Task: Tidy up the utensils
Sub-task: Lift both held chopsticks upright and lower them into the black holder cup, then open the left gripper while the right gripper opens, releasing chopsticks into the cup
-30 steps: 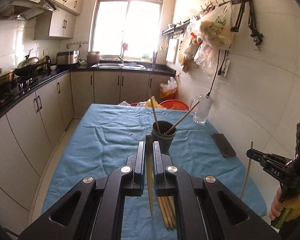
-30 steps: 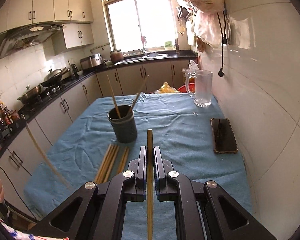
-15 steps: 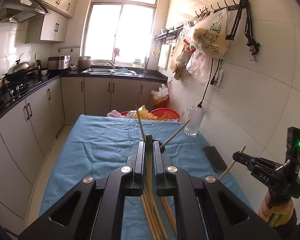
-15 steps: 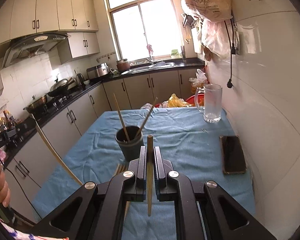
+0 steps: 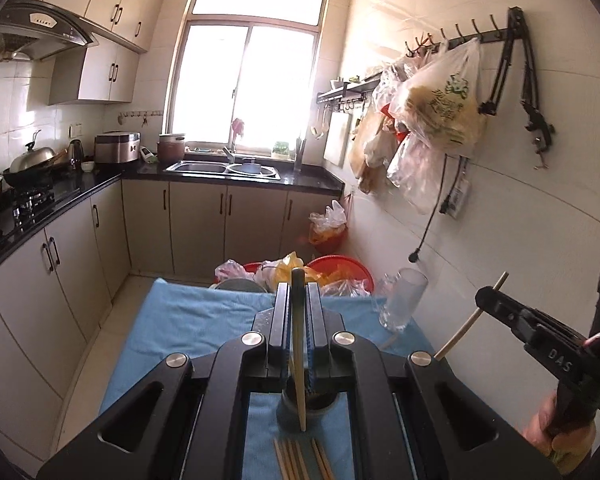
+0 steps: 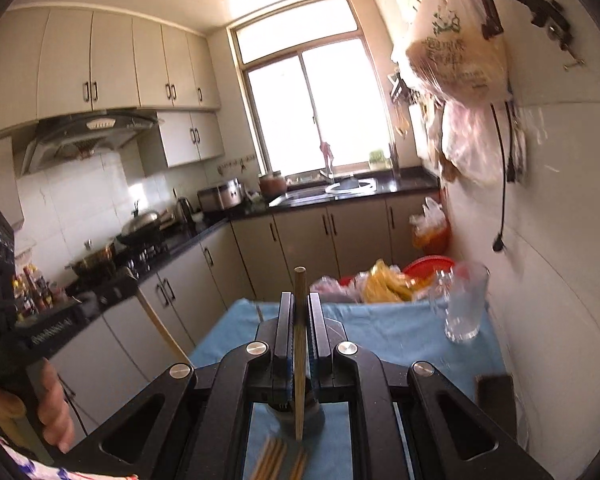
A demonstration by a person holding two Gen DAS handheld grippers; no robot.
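Observation:
My left gripper (image 5: 299, 300) is shut on a wooden chopstick (image 5: 299, 364) that hangs down over the dark grey utensil cup (image 5: 306, 410) just below the jaws. My right gripper (image 6: 299, 312) is shut on another chopstick (image 6: 299, 360), also upright above the same cup (image 6: 296, 414). Several loose chopsticks (image 5: 300, 460) lie on the blue cloth in front of the cup, also in the right wrist view (image 6: 278, 460). Each gripper shows in the other's view: the right one (image 5: 540, 344) at the right, the left one (image 6: 56, 328) at the left.
The table has a blue cloth (image 5: 188, 328). A glass mug (image 5: 404, 300) stands at the far right by the tiled wall; a dark phone (image 6: 494, 384) lies on the right side. Red basins and plastic bags (image 5: 324, 268) sit beyond the table. Kitchen counters run along the left.
Both grippers have tilted upward and moved forward over the cup, each still holding its chopstick. The cup now sits under the jaws instead of ahead of them.

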